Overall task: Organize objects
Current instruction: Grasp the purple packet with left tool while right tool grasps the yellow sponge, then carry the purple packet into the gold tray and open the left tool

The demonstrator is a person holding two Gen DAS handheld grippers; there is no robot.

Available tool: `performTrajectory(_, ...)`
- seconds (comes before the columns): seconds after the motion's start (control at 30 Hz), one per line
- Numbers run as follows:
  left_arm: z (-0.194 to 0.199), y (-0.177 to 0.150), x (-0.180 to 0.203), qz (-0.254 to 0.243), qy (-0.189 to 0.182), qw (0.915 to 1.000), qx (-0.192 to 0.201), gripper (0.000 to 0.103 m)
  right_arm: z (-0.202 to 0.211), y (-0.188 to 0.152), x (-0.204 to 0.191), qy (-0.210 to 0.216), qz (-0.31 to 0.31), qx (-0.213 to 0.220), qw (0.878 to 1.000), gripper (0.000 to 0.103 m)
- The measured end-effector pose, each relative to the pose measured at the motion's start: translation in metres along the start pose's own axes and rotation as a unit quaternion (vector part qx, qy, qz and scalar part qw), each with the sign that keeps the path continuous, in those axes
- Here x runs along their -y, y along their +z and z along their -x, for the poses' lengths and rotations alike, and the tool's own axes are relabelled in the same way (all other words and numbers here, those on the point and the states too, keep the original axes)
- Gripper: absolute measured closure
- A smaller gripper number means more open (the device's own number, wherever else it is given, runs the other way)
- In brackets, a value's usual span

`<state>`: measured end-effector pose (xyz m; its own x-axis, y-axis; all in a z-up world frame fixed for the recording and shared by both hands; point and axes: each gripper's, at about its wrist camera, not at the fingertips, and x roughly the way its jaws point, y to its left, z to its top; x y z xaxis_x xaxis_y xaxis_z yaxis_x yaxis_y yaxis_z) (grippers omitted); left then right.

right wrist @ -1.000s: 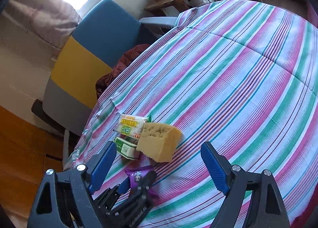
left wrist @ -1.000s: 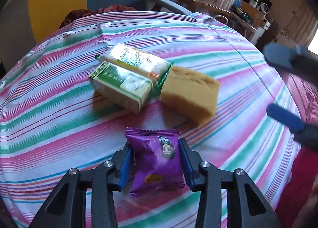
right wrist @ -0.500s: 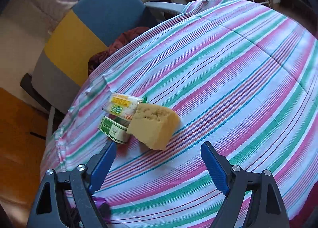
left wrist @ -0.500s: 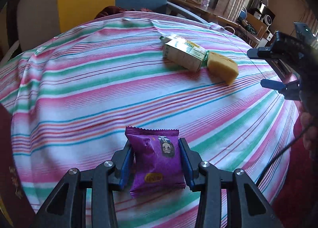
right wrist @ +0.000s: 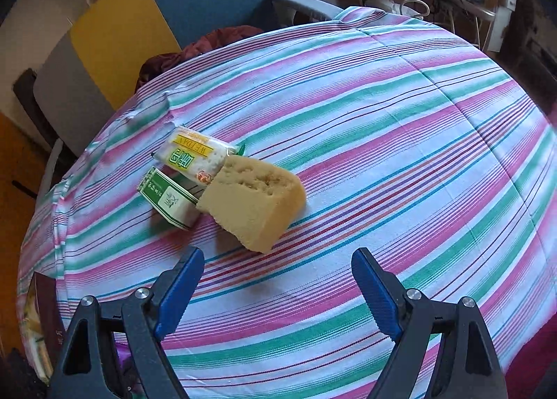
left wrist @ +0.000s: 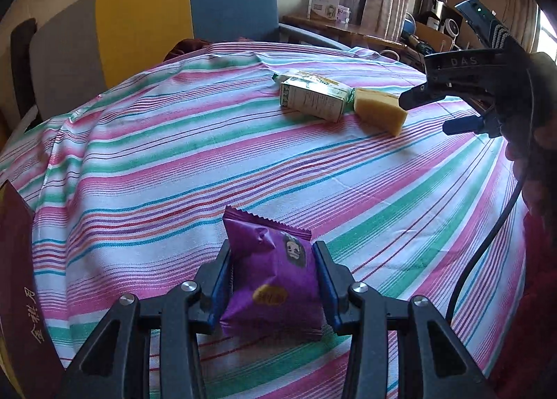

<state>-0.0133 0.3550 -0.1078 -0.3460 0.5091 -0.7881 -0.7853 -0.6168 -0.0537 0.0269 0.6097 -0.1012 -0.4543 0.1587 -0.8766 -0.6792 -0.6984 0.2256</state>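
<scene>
Left tongs (left wrist: 272, 272) clamp purple packet (left wrist: 273, 280) (cheese wedge (right wrist: 252, 204), 2 packs beyond).

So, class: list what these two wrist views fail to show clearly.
- Purple foil snack packet, left wrist view: its sides are covered by the left tool.
- Green-and-white carton, right wrist view: one end sits behind the yellow sponge wedge.
- Dark red box, left wrist view: cut off by the frame edge.
</scene>
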Motion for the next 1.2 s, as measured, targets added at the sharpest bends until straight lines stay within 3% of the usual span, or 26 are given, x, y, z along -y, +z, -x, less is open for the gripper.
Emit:
performTrajectory(0.13,0.000,0.000,0.001,-0.004,0.004,1.0000,0.002,0.059,-0.006,0.000,-0.005,-0.004,0.011,-0.016,1.000,0.016)
performTrajectory(0.33,0.000,-0.001,-0.003,0.002,-0.007,1.0000,0.005,0.059,-0.010,0.019,-0.027,-0.029,0.110,-0.011,0.993,0.011)
performTrajectory(0.57,-0.001,-0.001,-0.005,0.008,-0.015,0.9998,0.007,0.059,-0.035,0.034,-0.055,-0.043,0.244,-0.053,0.967,0.004)
performTrajectory(0.63,-0.001,-0.001,-0.005,0.009,-0.016,0.9998,0.007,0.059,-0.043,0.036,-0.057,-0.063,0.267,-0.056,0.960,0.004)
performTrajectory(0.73,-0.002,-0.001,-0.005,0.010,-0.018,0.9998,0.008,0.059,-0.054,0.040,-0.054,-0.060,0.276,-0.074,0.956,0.003)
performTrajectory(0.8,-0.003,-0.001,-0.006,0.011,-0.019,0.9997,0.008,0.059,-0.059,0.039,-0.052,-0.059,0.270,-0.079,0.958,0.016)
performTrajectory(0.83,-0.003,-0.001,-0.006,0.011,-0.020,0.9997,0.009,0.059,-0.060,0.037,-0.051,-0.050,0.263,-0.083,0.960,0.043)
performTrajectory(0.9,-0.003,-0.001,-0.005,0.010,-0.020,0.9997,0.009,0.059,-0.053,0.029,-0.051,-0.054,0.256,-0.075,0.962,0.043)
performTrajectory(1.0,-0.003,-0.001,-0.005,0.010,-0.020,0.9997,0.010,0.059,-0.037,0.011,-0.056,-0.015,0.245,-0.077,0.967,0.044)
performTrajectory(1.2,-0.002,-0.002,-0.004,0.008,-0.016,0.9998,0.011,0.059,-0.020,-0.043,-0.077,0.029,0.248,-0.109,0.962,0.043)
